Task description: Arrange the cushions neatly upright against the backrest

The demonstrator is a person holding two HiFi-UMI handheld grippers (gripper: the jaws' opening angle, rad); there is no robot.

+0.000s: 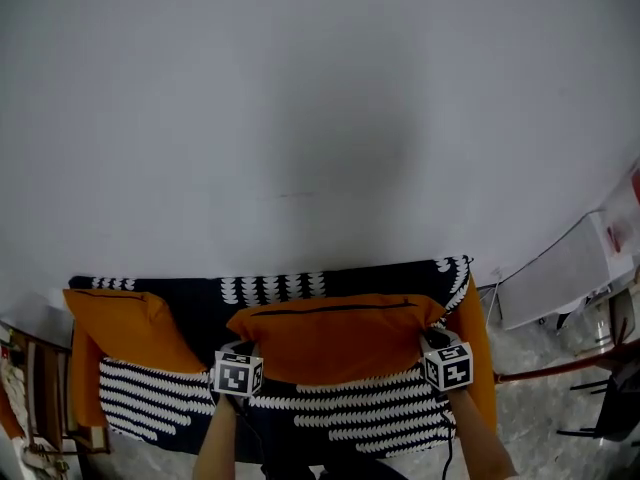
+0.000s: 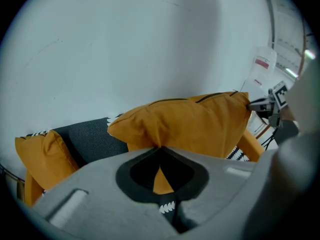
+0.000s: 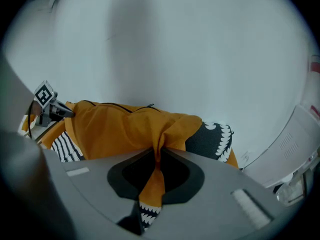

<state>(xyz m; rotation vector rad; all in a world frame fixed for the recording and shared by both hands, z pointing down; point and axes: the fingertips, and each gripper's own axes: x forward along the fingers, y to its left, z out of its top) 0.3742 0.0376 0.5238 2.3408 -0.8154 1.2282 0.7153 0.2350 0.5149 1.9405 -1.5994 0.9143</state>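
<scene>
1. A sofa [image 1: 372, 420] with a dark cover patterned in white stands against a plain white wall [image 1: 300, 118]. Orange wooden arms show at both ends.
2. An orange cushion [image 1: 335, 340] is held up lengthwise over the middle and right of the seat, in front of the backrest [image 1: 290, 290], with its zip edge on top. Whether it touches the backrest cannot be told.
3. The left gripper [image 2: 160, 156] has its jaws clamped on a pinch of fabric at the cushion's left end.
4. The right gripper [image 3: 156, 159] has its jaws clamped on a bunched fold of fabric at the cushion's right end.
5. A second orange cushion [image 1: 125, 330] leans in the sofa's left corner, near the held one but apart from it.
6. A white panel [image 1: 562, 276] leans against the wall, just past the sofa's right end.
</scene>
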